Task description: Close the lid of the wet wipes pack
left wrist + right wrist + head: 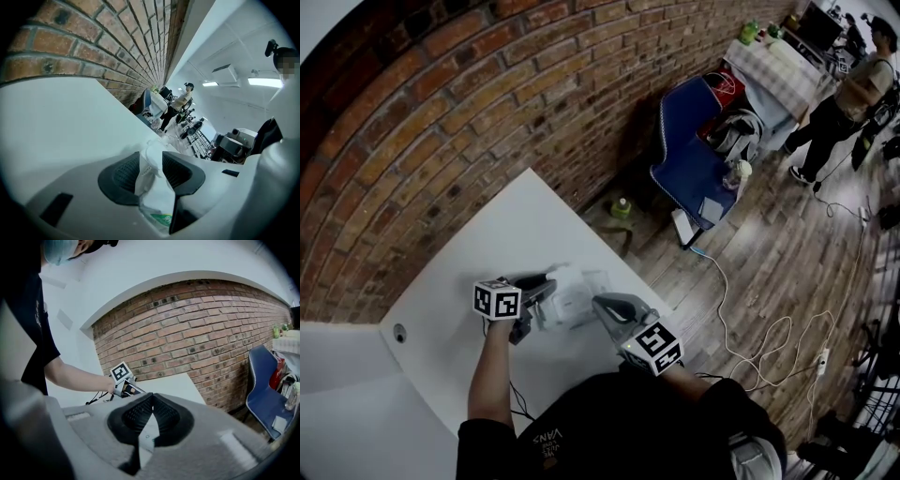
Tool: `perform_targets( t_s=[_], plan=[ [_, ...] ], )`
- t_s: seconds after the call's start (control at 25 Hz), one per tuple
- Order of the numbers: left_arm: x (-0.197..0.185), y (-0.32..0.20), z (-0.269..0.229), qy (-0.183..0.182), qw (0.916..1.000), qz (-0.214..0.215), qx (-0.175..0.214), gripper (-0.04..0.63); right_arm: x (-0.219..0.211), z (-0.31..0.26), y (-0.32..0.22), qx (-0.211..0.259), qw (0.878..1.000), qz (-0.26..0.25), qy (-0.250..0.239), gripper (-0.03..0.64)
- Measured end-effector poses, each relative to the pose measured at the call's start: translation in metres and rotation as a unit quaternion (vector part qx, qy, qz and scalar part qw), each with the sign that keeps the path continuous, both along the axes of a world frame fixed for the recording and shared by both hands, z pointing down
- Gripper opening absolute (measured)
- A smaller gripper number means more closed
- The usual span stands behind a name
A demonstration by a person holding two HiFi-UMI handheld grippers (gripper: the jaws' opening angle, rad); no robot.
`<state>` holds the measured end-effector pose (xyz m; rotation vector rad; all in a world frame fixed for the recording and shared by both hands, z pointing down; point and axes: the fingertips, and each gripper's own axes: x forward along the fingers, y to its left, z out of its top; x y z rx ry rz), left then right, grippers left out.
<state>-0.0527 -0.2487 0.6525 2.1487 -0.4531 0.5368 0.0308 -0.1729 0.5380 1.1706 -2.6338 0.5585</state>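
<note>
Lengthwise, wet wipes pack (570, 294) runs left to right

Brick wall (441, 103) 10–12 o'clock. White table (487, 253) at 8. Wood floor (769, 272) at 3, blue chair (689, 155) at 1.

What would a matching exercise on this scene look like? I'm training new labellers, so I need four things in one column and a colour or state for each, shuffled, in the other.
Things:
1. left tongs
2. right tongs
3. chair
4. table

Colours or states:
A. white
B. blue
C. closed on a thin edge of the wet wipes pack
D. open, with the wet wipes pack between the jaws

Pairs: 1-D; 2-C; 3-B; 4-A
</note>
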Motion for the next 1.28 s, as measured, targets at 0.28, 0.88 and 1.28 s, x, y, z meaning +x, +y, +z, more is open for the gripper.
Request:
perform_targets(
  t_s=[0.28,0.88,1.28],
  plan=[
    [0.001,-0.003,-0.016,0.025,0.9994,-0.005,0.024,0.156,0.001,-0.002,0.003,0.005,1.000,0.003,0.001,-0.002],
    [0.005,0.020,-0.047,0.051,0.9970,0.011,0.057,0.156,0.001,-0.013,0.021,0.021,1.000,0.002,0.003,-0.002],
    [0.009,0.050,-0.056,0.051,0.9953,0.023,0.080,0.156,0.002,-0.017,0.035,0.026,1.000,0.004,0.003,-0.002]
  ],
)
